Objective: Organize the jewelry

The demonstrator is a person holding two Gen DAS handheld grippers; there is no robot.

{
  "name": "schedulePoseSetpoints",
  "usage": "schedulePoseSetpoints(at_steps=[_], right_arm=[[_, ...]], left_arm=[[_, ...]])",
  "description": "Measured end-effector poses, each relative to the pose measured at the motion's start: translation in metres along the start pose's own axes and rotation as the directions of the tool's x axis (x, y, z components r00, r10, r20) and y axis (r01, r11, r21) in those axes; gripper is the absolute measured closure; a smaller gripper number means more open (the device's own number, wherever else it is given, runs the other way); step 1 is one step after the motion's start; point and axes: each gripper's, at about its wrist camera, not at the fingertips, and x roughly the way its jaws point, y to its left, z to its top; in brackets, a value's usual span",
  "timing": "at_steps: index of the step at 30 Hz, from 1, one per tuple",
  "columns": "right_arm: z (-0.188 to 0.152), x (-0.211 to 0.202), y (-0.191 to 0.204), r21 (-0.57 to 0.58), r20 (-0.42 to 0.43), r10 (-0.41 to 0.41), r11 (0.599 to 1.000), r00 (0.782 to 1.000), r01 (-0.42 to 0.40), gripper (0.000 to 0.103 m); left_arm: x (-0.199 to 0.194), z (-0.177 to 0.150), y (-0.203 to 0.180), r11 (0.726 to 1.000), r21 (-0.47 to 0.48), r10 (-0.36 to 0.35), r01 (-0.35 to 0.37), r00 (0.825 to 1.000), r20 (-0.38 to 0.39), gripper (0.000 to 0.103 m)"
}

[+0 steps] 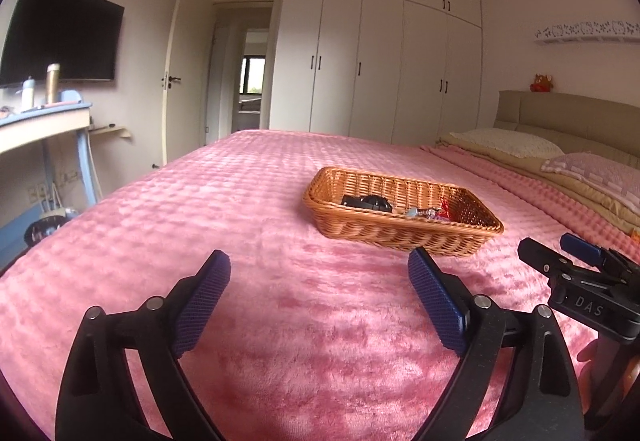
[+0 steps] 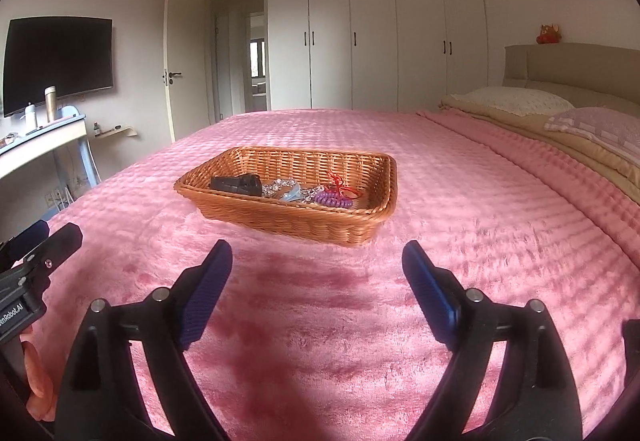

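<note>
Jewelry (image 2: 304, 191) lies heaped in a wicker basket (image 2: 304, 221) on the pink bedspread (image 2: 320, 321), ahead of both grippers and apart from them. The left gripper (image 1: 320, 281) and right gripper (image 2: 316, 269) hover low over the spread, jaws spread wide and holding nothing. The pieces look tangled together, so a pinch on one chain could likely drag its neighbours out or tip the light basket on the soft bedding; thin links might also slip between the ridged pads. The right wrist view looks down into the basket, showing a dark clip (image 2: 238, 184), a purple coil (image 2: 333, 199) and a red string (image 2: 338, 181); the left wrist view sees mostly the basket's near wall, with its contents barely peeking over
</note>
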Motion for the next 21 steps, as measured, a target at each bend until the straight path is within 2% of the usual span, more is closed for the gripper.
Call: schedulePoseSetpoints(at_steps=[8, 21], right_arm=[[0.001, -0.011, 0.006, -0.020, 0.032, -0.003, 1.000, 0.999, 0.003, 0.018], [0.003, -0.012, 0.000, 0.008, 0.025, -0.001, 1.000, 1.000, 0.001, 0.015]], left_arm=[[-0.007, 0.000, -0.005, 1.000, 0.022, 0.016, -0.017, 0.999, 0.030, 0.009], [-0.009, 0.002, -0.005, 1.000, 0.017, 0.012, -0.012, 0.999, 0.033, 0.008]])
